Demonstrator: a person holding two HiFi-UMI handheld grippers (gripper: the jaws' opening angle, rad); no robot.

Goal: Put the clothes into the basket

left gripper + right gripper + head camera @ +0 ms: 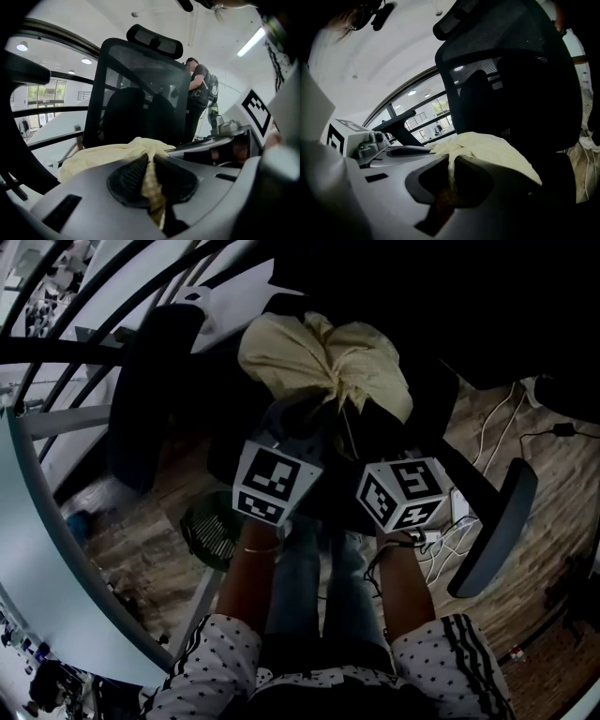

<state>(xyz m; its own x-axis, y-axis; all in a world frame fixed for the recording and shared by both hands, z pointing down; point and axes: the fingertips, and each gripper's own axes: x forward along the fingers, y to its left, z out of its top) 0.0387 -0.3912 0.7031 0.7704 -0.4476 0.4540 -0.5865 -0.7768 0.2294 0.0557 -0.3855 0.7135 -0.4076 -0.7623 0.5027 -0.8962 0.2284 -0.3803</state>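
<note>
**Head view:** the left tool (322,411) and the right tool (358,420) pinch one crumpled pale yellow garment (323,357) at 12 o'clock. Only this view shows the round green slatted basket (208,529), on the wooden floor (525,596) at 8 o'clock. Its contents are too dark to read.

**Left gripper view:** ribbed black pads clamp checked weave before a mesh chair back (140,84).

**Right gripper view:** jaws are closed on a twisted fold.

White-dotted, striped sleeves (211,652); blue jeans (309,592)
</note>
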